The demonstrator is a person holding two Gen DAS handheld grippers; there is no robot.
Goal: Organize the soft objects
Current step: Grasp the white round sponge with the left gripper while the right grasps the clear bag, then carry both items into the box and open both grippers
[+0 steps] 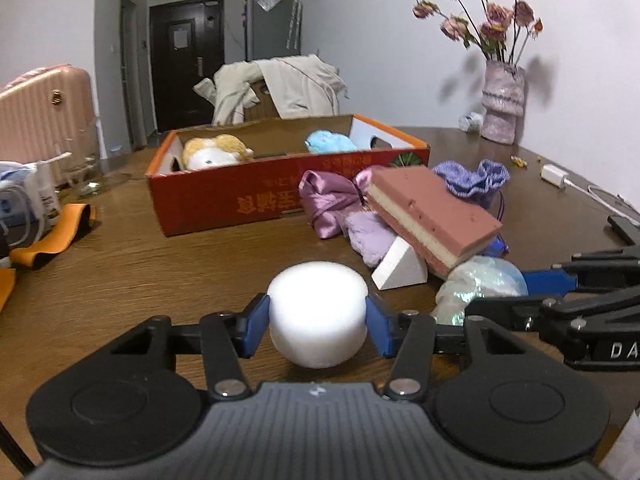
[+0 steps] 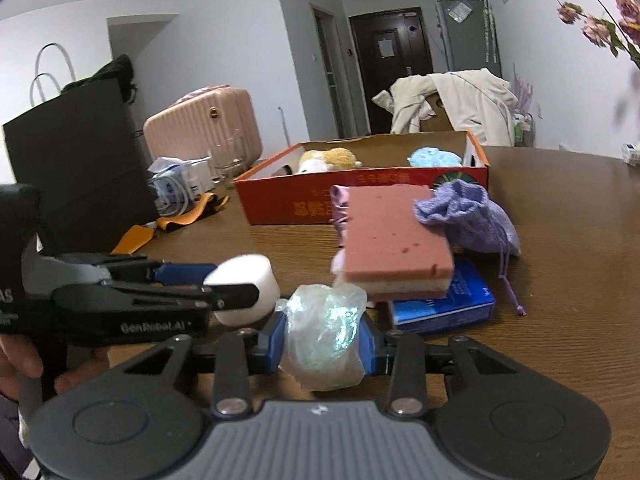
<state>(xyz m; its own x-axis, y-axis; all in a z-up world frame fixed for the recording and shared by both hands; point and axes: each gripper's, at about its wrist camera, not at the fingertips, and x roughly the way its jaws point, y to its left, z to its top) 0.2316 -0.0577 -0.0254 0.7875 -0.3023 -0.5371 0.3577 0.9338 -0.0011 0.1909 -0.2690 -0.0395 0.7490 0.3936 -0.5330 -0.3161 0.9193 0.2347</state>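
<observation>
On the table, the left gripper is clamping a white foam puck and the right gripper an iridescent wrapped ball, jaws closed on each; either could be slipping en route to the red box at 12 o'clock.

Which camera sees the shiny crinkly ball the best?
The right wrist view. There the shiny crinkly ball sits close and whole, squeezed between the right gripper jaws. In the left wrist view the ball shows only partly, off to the side, with the right gripper's arms covering its lower edge.

Dim indoor light, strong fisheye bending at edges, flowers motion-blurred, white foam overexposed
</observation>
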